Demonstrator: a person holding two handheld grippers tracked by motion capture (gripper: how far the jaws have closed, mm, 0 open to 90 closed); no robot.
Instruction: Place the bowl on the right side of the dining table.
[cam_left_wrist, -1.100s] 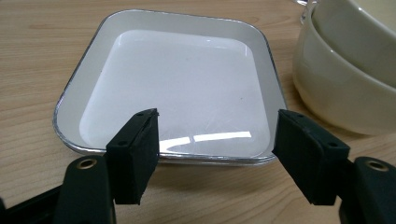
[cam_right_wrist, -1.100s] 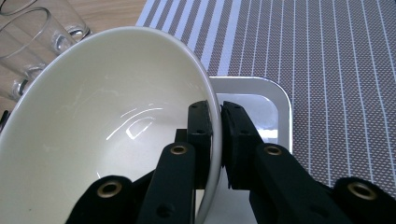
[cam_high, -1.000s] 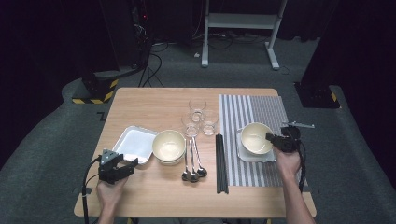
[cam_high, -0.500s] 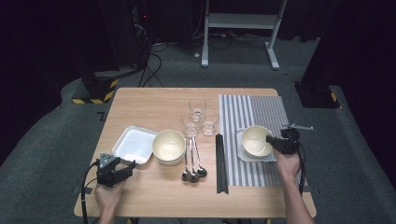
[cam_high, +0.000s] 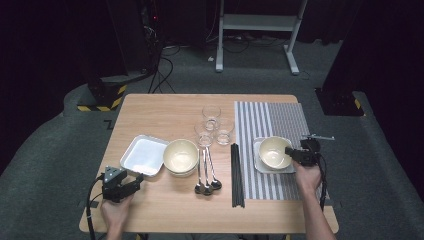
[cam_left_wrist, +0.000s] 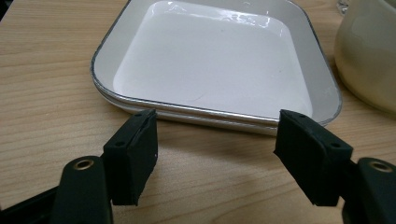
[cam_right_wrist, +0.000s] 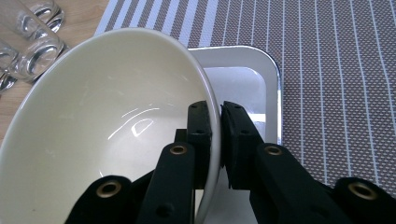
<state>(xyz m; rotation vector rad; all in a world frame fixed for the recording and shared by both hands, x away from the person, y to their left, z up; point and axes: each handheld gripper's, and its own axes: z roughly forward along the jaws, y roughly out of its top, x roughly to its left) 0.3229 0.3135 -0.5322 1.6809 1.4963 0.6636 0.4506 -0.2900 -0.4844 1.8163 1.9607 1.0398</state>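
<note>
A cream bowl (cam_high: 272, 151) (cam_right_wrist: 102, 135) rests on a white square plate (cam_high: 289, 167) (cam_right_wrist: 243, 74) on the striped placemat (cam_high: 280, 120). My right gripper (cam_high: 289, 151) (cam_right_wrist: 217, 140) is shut on that bowl's rim, one jaw inside and one outside. At the table's front left my left gripper (cam_high: 136, 179) (cam_left_wrist: 215, 156) stands open, nothing between its jaws, just short of the near edge of a second white square plate (cam_high: 144, 155) (cam_left_wrist: 210, 60). A second cream bowl (cam_high: 181, 156) (cam_left_wrist: 369, 51) sits right beside that plate.
Three clear glasses (cam_high: 212, 125) (cam_right_wrist: 28, 42) stand at the table's middle. Three spoons (cam_high: 206, 175) lie below them, with black chopsticks (cam_high: 237, 175) along the placemat's left edge. A white desk frame (cam_high: 260, 30) and cables lie on the floor beyond the table.
</note>
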